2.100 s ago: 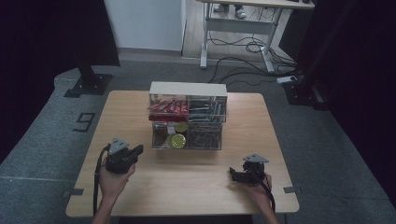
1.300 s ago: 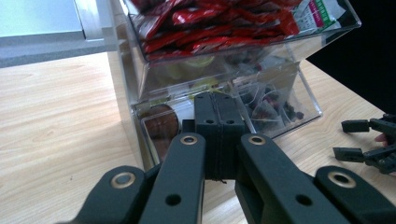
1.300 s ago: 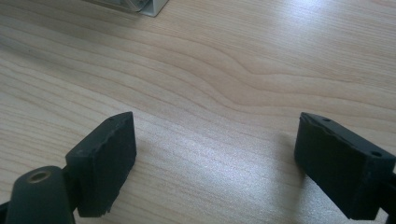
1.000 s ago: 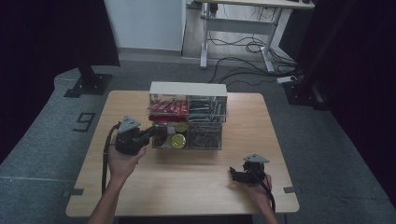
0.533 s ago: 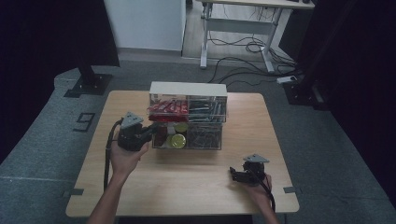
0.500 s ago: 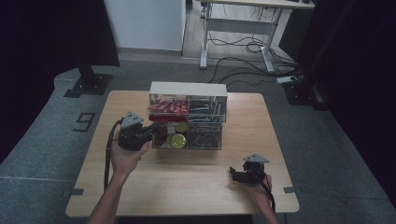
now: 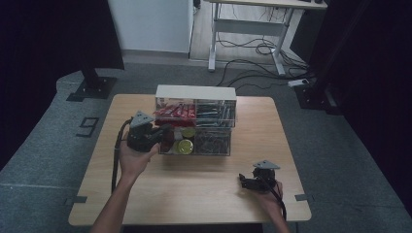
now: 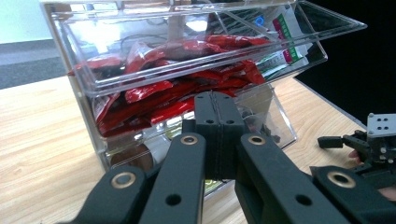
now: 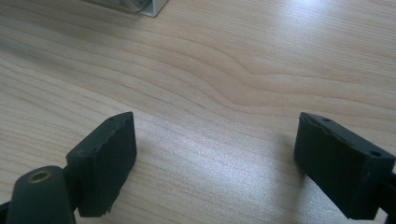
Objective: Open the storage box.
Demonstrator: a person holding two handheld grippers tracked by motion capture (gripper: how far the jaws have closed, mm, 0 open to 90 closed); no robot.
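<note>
A clear plastic organiser box [image 7: 195, 121] stands at the back middle of the wooden table [image 7: 194, 194]. Red packets [image 8: 163, 88] fill its upper left compartment, and yellow round lids [image 7: 184, 145] show in the lower part. My left gripper [image 7: 163, 132] is against the box's lower left front. In the left gripper view its jaws [image 8: 218, 105] are pressed together just before the lower drawer; anything thin between them is hidden. My right gripper [image 7: 243, 182] rests near the table's front right, its jaws [image 9: 215, 154] wide apart over bare wood.
Metal pieces fill the box's right compartments [image 7: 214, 141]. A corner of the box [image 9: 140, 7] shows at the top of the right gripper view. The right gripper [image 8: 369, 144] appears far off in the left gripper view. A desk with cables [image 7: 252, 29] stands behind the table.
My left gripper has moved forward and right from the table's front left up to the box's lower left front. The right gripper has stayed where it was.
</note>
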